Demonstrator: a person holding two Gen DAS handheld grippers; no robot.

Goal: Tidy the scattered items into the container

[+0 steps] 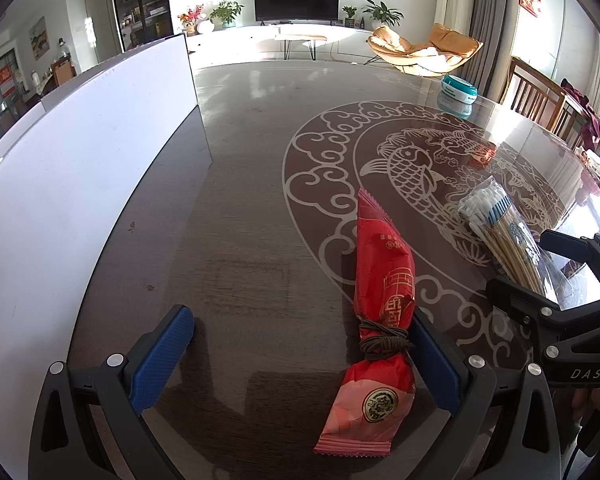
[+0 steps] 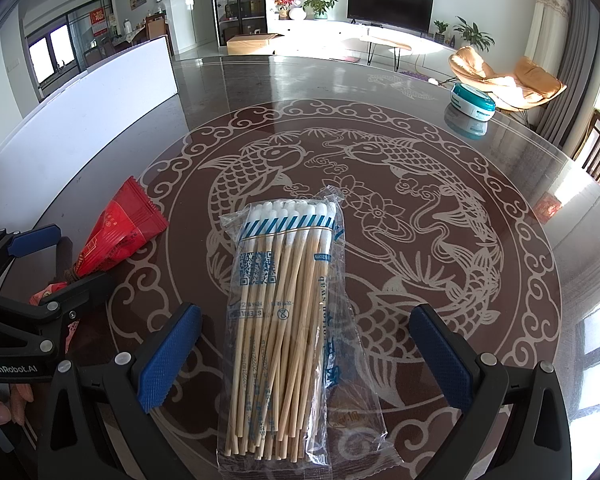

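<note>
A red snack packet [image 1: 380,280], tied round its middle with a brown hair band [image 1: 384,340], lies flat on the dark table. My left gripper [image 1: 300,360] is open around it, and the packet rests against the right finger's pad [image 1: 436,364]. A clear bag of cotton swabs [image 2: 288,320] lies lengthwise between the fingers of my open right gripper [image 2: 306,360], touching neither pad. The left wrist view shows the swab bag [image 1: 500,236] with the right gripper [image 1: 540,268] straddling its near end. The red packet [image 2: 120,232] and left gripper [image 2: 60,260] appear at the left of the right wrist view.
A tall white container wall [image 1: 80,160] stands along the table's left side, also visible as the white container [image 2: 80,112]. A round teal box [image 2: 474,98] sits at the far right. Wooden chairs [image 1: 536,92] line the right edge. A person's fingers [image 2: 0,408] hold the left tool.
</note>
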